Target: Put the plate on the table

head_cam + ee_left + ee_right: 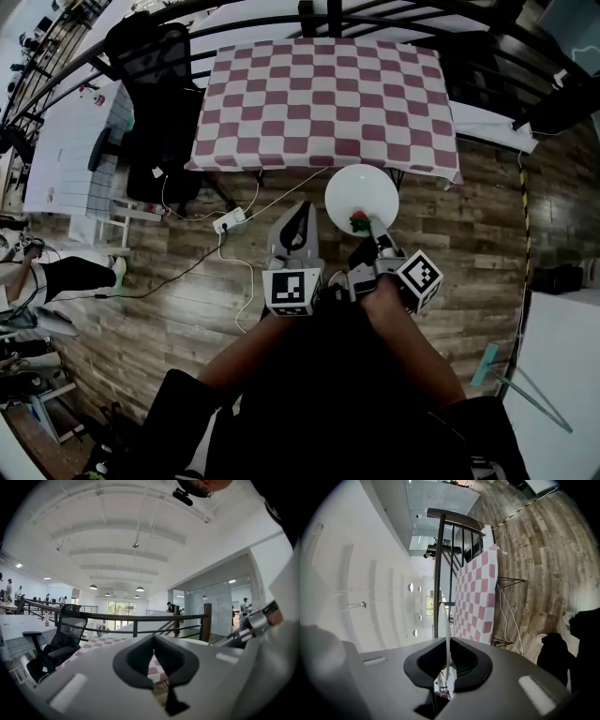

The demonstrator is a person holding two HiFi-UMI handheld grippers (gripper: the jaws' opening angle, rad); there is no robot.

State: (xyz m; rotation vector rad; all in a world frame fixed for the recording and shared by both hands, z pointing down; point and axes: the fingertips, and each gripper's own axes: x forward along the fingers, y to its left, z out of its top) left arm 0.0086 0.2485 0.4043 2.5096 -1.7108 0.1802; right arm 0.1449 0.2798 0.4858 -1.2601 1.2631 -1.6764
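Pinching rim of white plate point(362, 192) in fingers of right gripper point(364, 228), over wooden floor point(469, 216), just short of checkered worktop point(323, 103). Holding left gripper point(300, 214) alongside, fingers pressed together, empty.

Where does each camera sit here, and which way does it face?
Head view: on the person's head, facing steeply down at floor, table, plate; forearms, left hand-held gripper and right hand-held gripper show.
Left gripper view: on the left hand-held gripper, facing the railing and table; closed empty jaws show.
Right gripper view: on the right hand-held gripper, rolled sideways; jaws pinch the plate's rim.
Shared: all see the table.
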